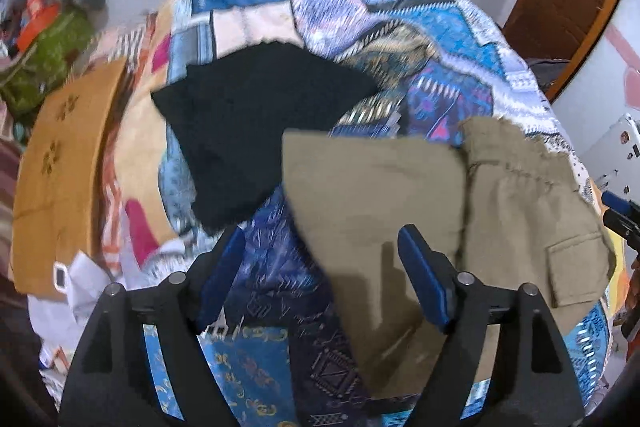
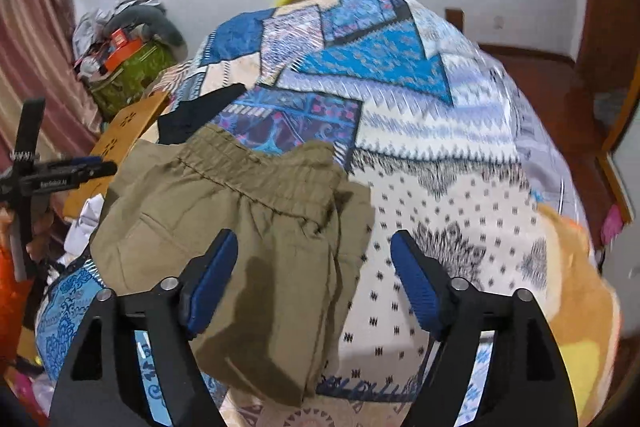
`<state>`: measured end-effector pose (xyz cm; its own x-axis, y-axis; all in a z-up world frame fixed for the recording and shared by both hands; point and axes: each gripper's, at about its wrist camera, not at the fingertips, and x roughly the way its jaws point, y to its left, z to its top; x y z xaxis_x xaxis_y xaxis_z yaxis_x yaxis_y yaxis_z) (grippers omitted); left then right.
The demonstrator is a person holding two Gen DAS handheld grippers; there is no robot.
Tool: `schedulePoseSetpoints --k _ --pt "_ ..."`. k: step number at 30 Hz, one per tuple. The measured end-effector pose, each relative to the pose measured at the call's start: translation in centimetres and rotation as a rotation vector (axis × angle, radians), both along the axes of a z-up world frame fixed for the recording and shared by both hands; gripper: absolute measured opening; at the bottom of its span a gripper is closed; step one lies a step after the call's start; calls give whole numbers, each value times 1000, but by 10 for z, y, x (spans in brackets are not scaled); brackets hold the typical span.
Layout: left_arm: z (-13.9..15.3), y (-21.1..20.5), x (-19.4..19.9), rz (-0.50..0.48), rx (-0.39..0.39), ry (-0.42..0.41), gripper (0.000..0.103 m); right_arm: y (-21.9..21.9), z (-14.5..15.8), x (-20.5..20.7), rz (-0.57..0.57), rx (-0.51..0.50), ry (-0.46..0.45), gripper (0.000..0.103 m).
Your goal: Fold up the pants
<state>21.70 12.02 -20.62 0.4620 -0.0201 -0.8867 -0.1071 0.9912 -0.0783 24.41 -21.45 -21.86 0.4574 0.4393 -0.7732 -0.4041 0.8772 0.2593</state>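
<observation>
We saw the olive pants [image 2: 240, 227] lying folded on the bed [image 2: 440, 155], a soft matte cotton-like cloth, creased, with a gathered elastic waistband along the far edge and a flat patch pocket with a squared flap toward the near right in the left wrist view. The bundle made a rough rectangle, its layered edges stacked at the near end in the right wrist view.

The left gripper [image 1: 320, 275] stood released — its blue ribbed fingers [image 1: 424, 279] spread wide, the right one over the near left part of the pants, the left one over bare bedspread, neither pressing the cloth. The right gripper [image 2: 314, 279] was likewise let go, its fingers apart, the left one over the pants and the right one over the bedspread; the cloth lay slack beneath them. No earlier view tells us more.

The bedspread was a patchwork print in blues, purples and cream, with zigzag bands, diamonds and small dotted motifs. A black garment [image 1: 248, 123], dull and fuzzy at its edges, lay flat just beyond the pants to the far left, its near corner at the pants' edge. To the far left stood a tan board [image 1: 60, 163] with flower-shaped cutouts, and beyond it a green patterned bag [image 2: 128, 75] heaped with odds and ends. A rounded orange plush thing [image 2: 580, 287] sat at the bed's near right.
</observation>
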Motion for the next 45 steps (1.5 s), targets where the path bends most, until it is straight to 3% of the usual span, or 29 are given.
schedulePoseSetpoints --k 7,13,16,18,19,21,23,24,30,34,38,45 --pt "-33 3 11 -3 -127 77 79 -3 -30 7 -31 69 137 76" --pt "-35 -6 25 -27 -177 69 79 3 -45 16 -12 145 212 78" --pt "-34 -14 29 -51 -174 49 64 4 -45 21 -4 173 225 74" --pt "-31 -20 31 -60 -137 32 60 5 -45 21 0 172 225 68" --pt "-30 -24 32 -74 -118 24 53 6 -45 22 2 176 223 65" --pt "-27 -30 34 -89 -86 13 41 5 -44 23 1 184 222 49" --pt "-23 -38 36 -93 -23 -4 22 5 -44 25 5 199 225 35" --pt "-20 -41 37 -90 8 -10 17 6 -44 26 7 205 226 27" --pt "4 -44 35 -76 65 -82 10 19 -27 25 30 151 139 12" --pt "29 -45 34 -89 63 -128 10 22 -6 28 35 168 80 10" --pt "54 -46 38 -92 109 -182 9 34 19 35 53 167 8 9" --pt "103 -13 47 -35 144 -303 9 70 63 60 101 158 -111 9"
